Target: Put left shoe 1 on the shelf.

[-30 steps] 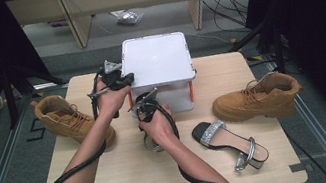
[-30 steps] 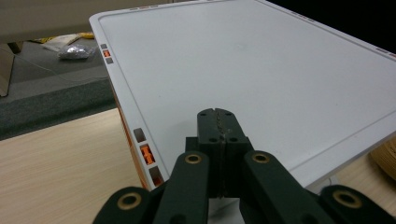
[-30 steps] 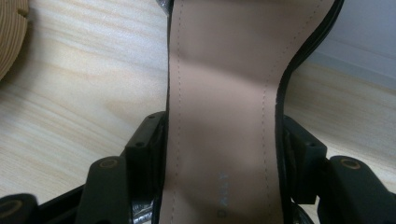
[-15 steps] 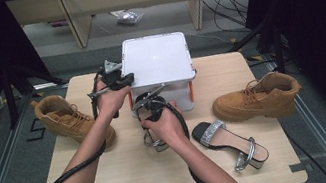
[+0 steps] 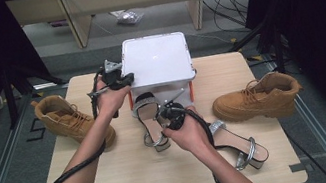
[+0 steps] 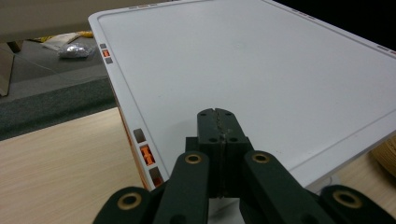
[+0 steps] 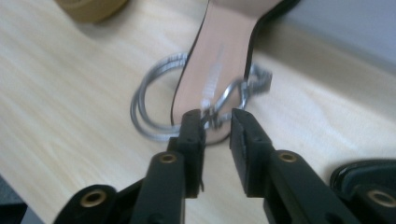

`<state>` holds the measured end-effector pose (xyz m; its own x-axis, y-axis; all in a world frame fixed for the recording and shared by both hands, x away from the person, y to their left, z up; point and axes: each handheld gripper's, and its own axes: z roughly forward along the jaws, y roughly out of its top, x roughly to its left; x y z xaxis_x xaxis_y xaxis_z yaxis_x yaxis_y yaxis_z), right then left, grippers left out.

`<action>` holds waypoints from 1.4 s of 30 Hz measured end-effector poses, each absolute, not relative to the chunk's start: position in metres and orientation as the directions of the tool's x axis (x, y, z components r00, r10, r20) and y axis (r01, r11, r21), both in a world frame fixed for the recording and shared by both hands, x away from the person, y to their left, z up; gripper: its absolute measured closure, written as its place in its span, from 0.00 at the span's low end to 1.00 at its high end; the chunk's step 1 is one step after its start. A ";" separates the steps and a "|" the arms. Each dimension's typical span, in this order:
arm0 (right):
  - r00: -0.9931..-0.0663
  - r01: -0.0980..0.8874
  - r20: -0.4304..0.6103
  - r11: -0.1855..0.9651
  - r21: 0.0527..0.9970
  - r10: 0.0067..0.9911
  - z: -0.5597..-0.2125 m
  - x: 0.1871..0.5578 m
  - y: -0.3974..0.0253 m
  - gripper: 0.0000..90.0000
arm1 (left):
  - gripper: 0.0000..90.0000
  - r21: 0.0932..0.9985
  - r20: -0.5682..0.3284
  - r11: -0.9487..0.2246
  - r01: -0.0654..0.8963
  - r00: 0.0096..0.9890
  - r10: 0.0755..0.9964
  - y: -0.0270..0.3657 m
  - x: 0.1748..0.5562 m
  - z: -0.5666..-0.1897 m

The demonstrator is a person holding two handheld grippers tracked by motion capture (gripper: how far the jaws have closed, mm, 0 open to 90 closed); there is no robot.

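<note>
In the high view we see our right gripper (image 5: 164, 116) at the middle of the table (image 5: 130, 178), set against the heel end of a sandal (image 5: 148, 119) that lies just in front of the white box (image 5: 158, 59). The right gripper view shows its jaws a little apart, with the sandal's silver ankle strap (image 7: 224, 100) caught between the tips; we cannot tell whether both tips press on it. The tan insole runs away toward 12 o'clock, and a loop of the strap lies on the wood at 9 o'clock from the tips.

Our left gripper (image 5: 120, 78) sits at 11 o'clock from the sandal, at the left edge of the box lid. In the left gripper view its jaws are pressed together with nothing between them, hanging over the lid's near corner.

A second sandal (image 5: 236, 142) lies at 4 o'clock from the first, near our right hand (image 5: 186, 133). One tan boot (image 5: 72, 120) rests at 9 o'clock by the table's left edge, the other boot (image 5: 258, 97) at 3 o'clock on the right side, both well apart from the grippers.
</note>
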<state>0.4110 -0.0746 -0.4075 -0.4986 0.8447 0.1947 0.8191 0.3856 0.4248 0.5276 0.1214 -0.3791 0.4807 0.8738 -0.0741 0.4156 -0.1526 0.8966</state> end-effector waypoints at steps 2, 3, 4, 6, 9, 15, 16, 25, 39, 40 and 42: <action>-0.515 0.812 0.190 0.405 0.421 0.836 -0.413 0.408 -0.079 0.89 | 0.99 0.897 -0.073 -0.154 0.414 0.481 0.874 0.121 0.528 -0.379; -0.530 0.803 0.197 0.413 0.430 0.824 -0.414 0.405 -0.081 0.91 | 0.99 0.897 -0.073 -0.153 0.415 0.481 0.874 0.122 0.528 -0.379; -0.535 0.797 0.179 0.423 0.431 0.826 -0.417 0.404 -0.083 0.93 | 0.99 0.895 -0.067 -0.162 0.416 0.484 0.873 0.122 0.528 -0.379; -0.553 0.788 0.169 0.446 0.423 0.816 -0.421 0.401 -0.085 0.97 | 0.99 0.897 -0.073 -0.153 0.414 0.481 0.874 0.122 0.527 -0.379; -0.574 0.783 0.177 0.472 0.405 0.799 -0.431 0.395 -0.086 0.99 | 0.99 0.897 -0.075 -0.151 0.414 0.481 0.873 0.122 0.528 -0.379; -0.607 0.764 0.163 0.514 0.389 0.778 -0.449 0.392 -0.080 0.99 | 0.99 0.896 -0.068 -0.159 0.414 0.483 0.873 0.122 0.527 -0.379; -0.614 0.762 0.170 0.523 0.383 0.771 -0.451 0.392 -0.079 0.99 | 0.99 0.897 -0.075 -0.152 0.415 0.481 0.874 0.122 0.528 -0.379; -0.650 0.738 0.166 0.563 0.372 0.742 -0.470 0.389 -0.063 0.98 | 0.99 0.895 -0.078 -0.150 0.419 0.479 0.874 0.122 0.528 -0.379; -0.621 0.737 0.144 0.513 0.439 0.770 -0.475 0.394 -0.052 1.00 | 1.00 0.894 -0.078 -0.153 0.422 0.481 0.873 0.122 0.528 -0.378; -0.612 0.748 0.152 0.506 0.430 0.776 -0.474 0.393 -0.050 1.00 | 0.99 0.893 -0.077 -0.153 0.422 0.481 0.873 0.121 0.528 -0.378; -0.628 0.731 0.154 0.511 0.453 0.763 -0.475 0.393 -0.049 1.00 | 1.00 0.894 -0.080 -0.151 0.423 0.481 0.873 0.122 0.528 -0.378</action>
